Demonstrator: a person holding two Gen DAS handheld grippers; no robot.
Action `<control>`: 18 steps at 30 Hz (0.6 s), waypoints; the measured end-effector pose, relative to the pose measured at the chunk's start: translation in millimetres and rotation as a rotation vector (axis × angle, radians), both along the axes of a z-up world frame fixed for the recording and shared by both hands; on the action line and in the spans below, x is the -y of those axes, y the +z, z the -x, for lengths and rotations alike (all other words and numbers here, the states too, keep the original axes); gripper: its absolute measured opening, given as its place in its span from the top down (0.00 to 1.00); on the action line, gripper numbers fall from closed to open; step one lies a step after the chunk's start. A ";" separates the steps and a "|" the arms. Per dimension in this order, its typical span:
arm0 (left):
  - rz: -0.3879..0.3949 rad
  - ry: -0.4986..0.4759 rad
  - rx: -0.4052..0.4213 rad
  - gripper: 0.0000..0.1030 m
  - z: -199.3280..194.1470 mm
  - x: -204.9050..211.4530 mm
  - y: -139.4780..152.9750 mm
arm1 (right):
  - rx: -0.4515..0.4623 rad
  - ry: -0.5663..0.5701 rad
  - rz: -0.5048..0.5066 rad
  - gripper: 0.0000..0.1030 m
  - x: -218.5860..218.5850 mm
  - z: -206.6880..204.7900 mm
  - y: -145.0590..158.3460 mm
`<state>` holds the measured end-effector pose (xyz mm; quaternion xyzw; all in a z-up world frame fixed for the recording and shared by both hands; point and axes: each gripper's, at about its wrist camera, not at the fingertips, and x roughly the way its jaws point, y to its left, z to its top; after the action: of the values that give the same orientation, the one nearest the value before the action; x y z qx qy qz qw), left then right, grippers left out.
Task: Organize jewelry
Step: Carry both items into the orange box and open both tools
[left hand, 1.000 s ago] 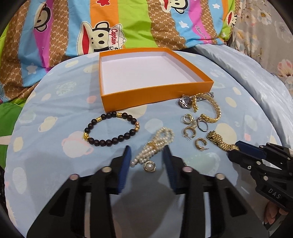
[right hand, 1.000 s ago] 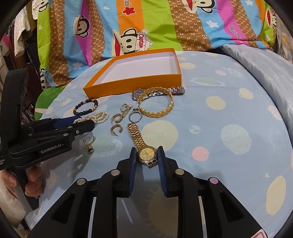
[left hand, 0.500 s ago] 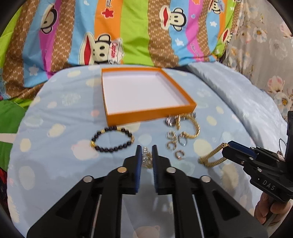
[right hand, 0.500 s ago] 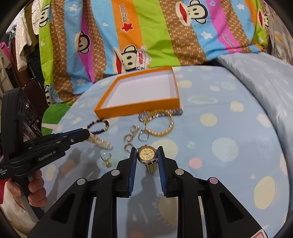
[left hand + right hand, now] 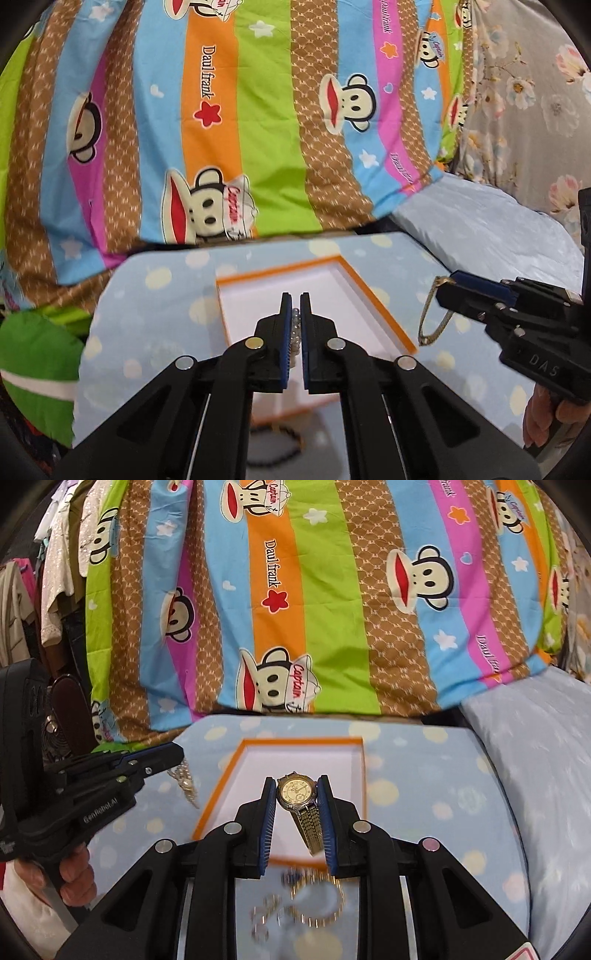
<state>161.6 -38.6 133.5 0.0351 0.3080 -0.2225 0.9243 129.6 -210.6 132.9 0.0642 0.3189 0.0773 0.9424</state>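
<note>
My left gripper point(image 5: 294, 301) is shut on a pearl bracelet point(image 5: 294, 334) and holds it in the air over the orange box point(image 5: 376, 301), whose white inside is bare. In the right wrist view the left gripper point(image 5: 177, 751) hangs the pearls point(image 5: 184, 781) left of the box point(image 5: 218, 794). My right gripper point(image 5: 297, 786) is shut on a gold watch point(image 5: 295, 792) above the box, its band dangling. In the left wrist view the right gripper point(image 5: 448, 286) holds the watch band point(image 5: 430, 319) by the box's right edge.
A dark bead bracelet point(image 5: 275, 446) lies on the pale blue spotted cloth point(image 5: 155, 332) near the box. A gold chain bracelet point(image 5: 319, 904) and several earrings point(image 5: 264, 919) lie blurred below my right gripper. A striped cartoon quilt point(image 5: 314, 609) rises behind.
Both grippers closed on their items, lifted them off the cloth and carried them forward to above the orange box.
</note>
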 end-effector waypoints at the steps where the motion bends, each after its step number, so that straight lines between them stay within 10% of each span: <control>1: -0.001 0.001 0.002 0.97 -13.9 4.9 1.6 | 0.002 0.001 -0.001 0.79 -0.9 -13.3 0.3; 11: -0.067 0.100 -0.035 0.97 -118.4 40.1 -35.5 | -0.093 -0.056 -0.051 0.79 10.8 -131.8 -53.0; 18: -0.118 0.115 -0.180 0.90 -141.6 44.3 -90.8 | -0.234 -0.073 -0.059 0.75 24.9 -137.8 -106.2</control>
<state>303.1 -82.9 42.7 0.0517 0.4040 -0.1526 0.9005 267.4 -235.6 26.7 0.1123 0.4217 0.0442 0.8987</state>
